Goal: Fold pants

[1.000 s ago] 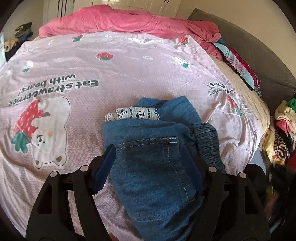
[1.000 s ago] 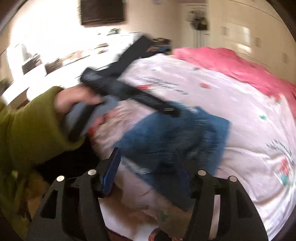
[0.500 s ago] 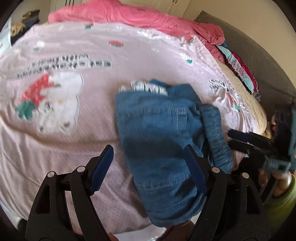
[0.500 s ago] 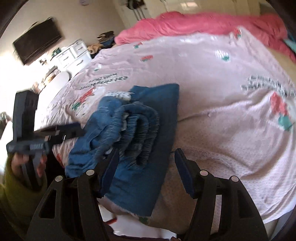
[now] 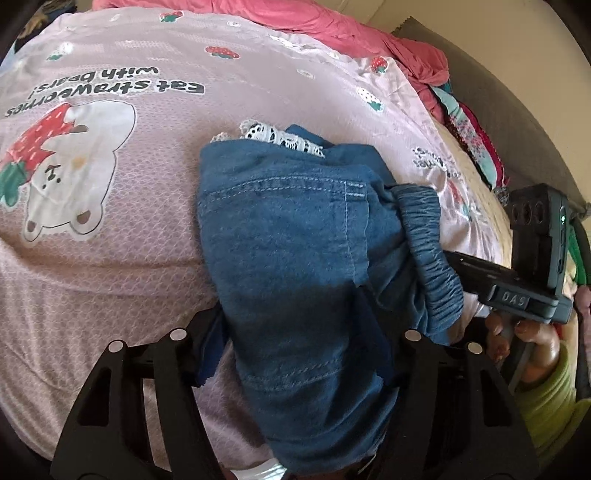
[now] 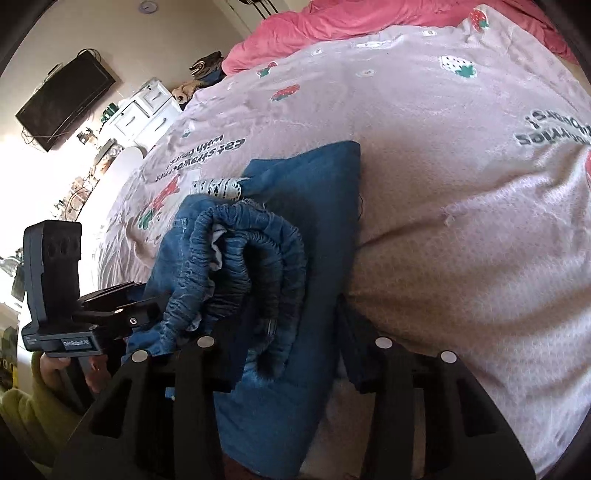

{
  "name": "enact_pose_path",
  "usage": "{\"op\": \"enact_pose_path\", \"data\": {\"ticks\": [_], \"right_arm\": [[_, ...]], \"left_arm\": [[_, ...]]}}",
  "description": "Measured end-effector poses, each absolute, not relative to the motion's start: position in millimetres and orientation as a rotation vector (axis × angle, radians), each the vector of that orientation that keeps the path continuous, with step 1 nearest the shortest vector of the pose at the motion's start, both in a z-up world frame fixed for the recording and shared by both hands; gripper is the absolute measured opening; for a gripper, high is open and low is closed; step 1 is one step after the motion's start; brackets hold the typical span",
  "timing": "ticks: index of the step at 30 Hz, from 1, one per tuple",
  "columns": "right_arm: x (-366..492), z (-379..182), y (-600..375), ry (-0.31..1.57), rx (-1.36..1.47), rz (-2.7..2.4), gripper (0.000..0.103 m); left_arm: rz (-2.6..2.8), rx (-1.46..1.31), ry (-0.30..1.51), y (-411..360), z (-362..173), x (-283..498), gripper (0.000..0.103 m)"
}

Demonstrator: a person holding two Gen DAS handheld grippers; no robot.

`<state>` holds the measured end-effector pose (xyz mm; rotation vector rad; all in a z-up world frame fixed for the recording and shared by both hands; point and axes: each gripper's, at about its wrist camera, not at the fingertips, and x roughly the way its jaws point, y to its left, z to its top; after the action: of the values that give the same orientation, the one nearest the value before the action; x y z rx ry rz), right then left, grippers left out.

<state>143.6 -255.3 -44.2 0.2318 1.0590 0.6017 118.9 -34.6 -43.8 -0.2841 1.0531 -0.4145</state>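
Note:
Blue denim pants [image 5: 295, 240] with a white lace trim [image 5: 280, 138] lie folded in a bundle at the near edge of a pink strawberry-print bed cover [image 5: 110, 221]. My left gripper [image 5: 295, 343] is open, its fingers on either side of the near end of the bundle. My right gripper [image 6: 280, 332] is open, straddling the elastic waistband end [image 6: 255, 258]. The right gripper also shows in the left wrist view [image 5: 480, 273], reaching in at the waistband. The left gripper shows in the right wrist view [image 6: 122, 306], its tips hidden in the denim.
A pink blanket [image 5: 295, 22] is heaped at the far side of the bed. Colourful clothes [image 5: 472, 136] and a grey headboard [image 5: 517, 110] lie to the right. A wall TV [image 6: 62, 99] and white drawers [image 6: 144, 110] stand beyond the bed's left side.
Both grippers have moved in close to the folded pants, the left around the near end and the right around the waistband end. The pants lie much as before.

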Motion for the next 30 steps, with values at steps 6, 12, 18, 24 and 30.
{"op": "enact_pose_path", "data": {"ticks": [6,12,18,24,30], "right_arm": [[135,-32,-235,0.986,0.079,0.64,0.024],[128,-11,-231,0.915,0.066,0.662,0.017],[162,17,-233,0.853,0.096,0.658,0.017],[210,27,-225,0.837,0.083,0.636,0.017],[247,14,-218,0.863,0.073,0.606,0.017]], "left_arm": [[-0.415,-0.277,1.024,-39,-39,120,0.04],[-0.428,-0.261,0.955,-38,-10,115,0.031],[-0.417,-0.22,0.882,-43,26,145,0.031],[-0.381,-0.179,0.875,-42,33,188,0.032],[-0.35,-0.165,0.897,-42,20,225,0.033]]}}
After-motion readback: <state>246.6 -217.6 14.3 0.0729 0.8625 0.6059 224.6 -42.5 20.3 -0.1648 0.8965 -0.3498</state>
